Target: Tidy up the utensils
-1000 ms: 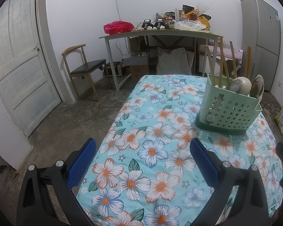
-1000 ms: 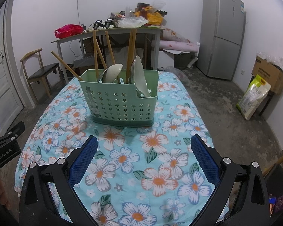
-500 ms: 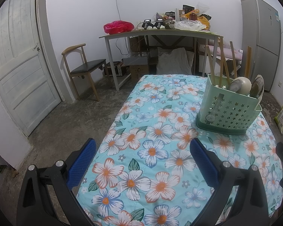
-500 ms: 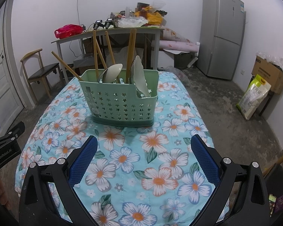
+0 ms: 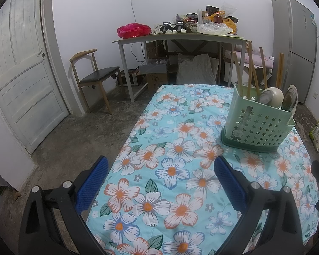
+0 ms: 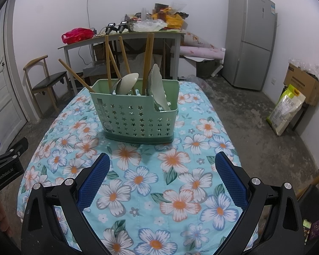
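A pale green utensil caddy [image 6: 136,119] with star-shaped holes stands on the floral tablecloth [image 6: 138,178]. Several wooden chopsticks [image 6: 147,63] and pale ceramic spoons [image 6: 127,84] stick up out of it. In the left wrist view the same caddy [image 5: 259,125] sits at the right of the table, with chopsticks [image 5: 251,70] and spoons [image 5: 272,97] inside. My right gripper [image 6: 162,176] is open and empty, a short way in front of the caddy. My left gripper [image 5: 160,179] is open and empty over the cloth, left of the caddy.
A cluttered desk [image 6: 125,36], a wooden chair [image 5: 93,78] and a grey fridge [image 6: 251,40] stand beyond the table. A white door [image 5: 19,68] is at the left. Bags and a cardboard box [image 6: 302,85] sit on the concrete floor at the right.
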A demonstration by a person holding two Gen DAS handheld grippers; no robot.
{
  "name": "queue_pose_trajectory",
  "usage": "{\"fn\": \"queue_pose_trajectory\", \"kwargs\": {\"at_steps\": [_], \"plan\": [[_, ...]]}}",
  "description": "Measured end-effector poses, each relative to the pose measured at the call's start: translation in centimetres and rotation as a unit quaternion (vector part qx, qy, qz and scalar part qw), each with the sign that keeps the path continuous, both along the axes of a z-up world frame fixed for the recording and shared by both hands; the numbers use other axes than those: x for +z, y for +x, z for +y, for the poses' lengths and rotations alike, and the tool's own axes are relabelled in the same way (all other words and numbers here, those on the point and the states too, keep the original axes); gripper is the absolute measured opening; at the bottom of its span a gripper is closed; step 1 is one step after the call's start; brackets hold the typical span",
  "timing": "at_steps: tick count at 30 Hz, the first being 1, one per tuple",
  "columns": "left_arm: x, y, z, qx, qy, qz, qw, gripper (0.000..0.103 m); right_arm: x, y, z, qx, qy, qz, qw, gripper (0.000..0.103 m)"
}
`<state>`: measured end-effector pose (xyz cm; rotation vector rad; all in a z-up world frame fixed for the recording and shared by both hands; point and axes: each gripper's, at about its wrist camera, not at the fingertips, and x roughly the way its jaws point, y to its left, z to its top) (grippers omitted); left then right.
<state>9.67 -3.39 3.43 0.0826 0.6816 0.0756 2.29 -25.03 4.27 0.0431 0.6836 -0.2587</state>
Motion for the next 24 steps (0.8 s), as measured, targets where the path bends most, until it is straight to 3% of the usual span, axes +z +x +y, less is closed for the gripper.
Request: {"fn": "queue_pose_trajectory", "kwargs": {"at_steps": [24], "plan": [[0.08,0.01,0.05,0.0,-0.001,0.0,1.0,0.097,0.15,0.06,0.2,0.001,0.0,-0.002,1.0,0.095]]}}
